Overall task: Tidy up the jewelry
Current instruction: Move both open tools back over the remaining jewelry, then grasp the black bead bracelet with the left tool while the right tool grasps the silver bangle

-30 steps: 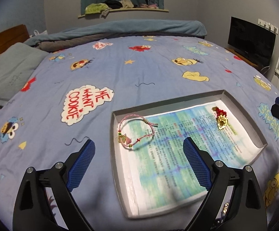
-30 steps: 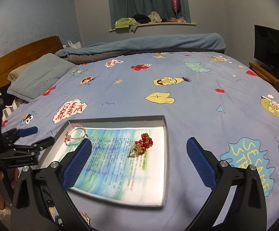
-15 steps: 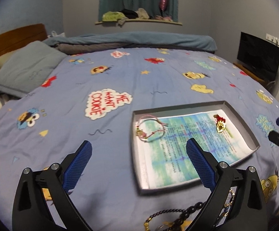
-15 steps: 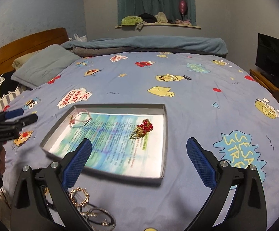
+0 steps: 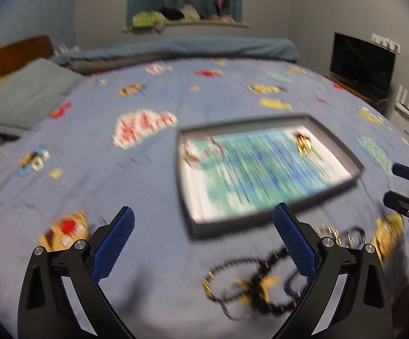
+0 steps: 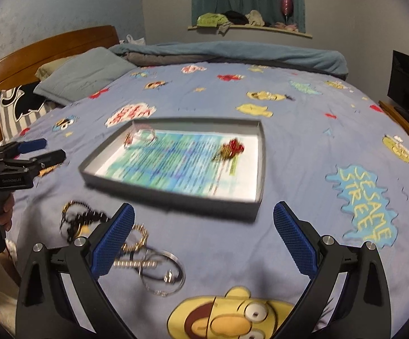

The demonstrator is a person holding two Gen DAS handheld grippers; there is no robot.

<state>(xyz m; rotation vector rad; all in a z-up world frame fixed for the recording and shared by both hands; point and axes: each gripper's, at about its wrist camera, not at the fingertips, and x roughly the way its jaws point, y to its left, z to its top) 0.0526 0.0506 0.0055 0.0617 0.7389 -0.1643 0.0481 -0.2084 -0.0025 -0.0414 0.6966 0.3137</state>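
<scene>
Two pieces already lie in the grey tray (image 5: 337, 141), left wrist view: a pink cord bracelet (image 5: 196, 152) in its near-left corner and a red-and-gold charm (image 5: 303, 142) toward its far right. Left gripper (image 5: 203, 238) hangs above the bedspread (image 5: 91, 155) just short of the tray, fingers spread wide and empty. Loose pile of dark beaded strands (image 5: 260, 279) lies on the cloth beside the right-hand finger; count not legible through blur. Risk: strands look tangled, so one pinch would likely lift several together.

Right wrist view: one tray (image 6: 176, 197), same two pieces inside, bracelet (image 6: 142, 137) far-left, charm (image 6: 229, 149) right of centre. Right gripper (image 6: 203, 238) likewise stands wide apart, holding nothing. Outside the tray, near its front-left: one dark bead strand (image 6: 80, 220), one gold beaded ring (image 6: 136, 237), one silver bangle (image 6: 162, 271), one pale bar chain (image 6: 133, 264), overlapping. Risk: soft quilt may give under the fingers, letting thin metal slip free.
</scene>
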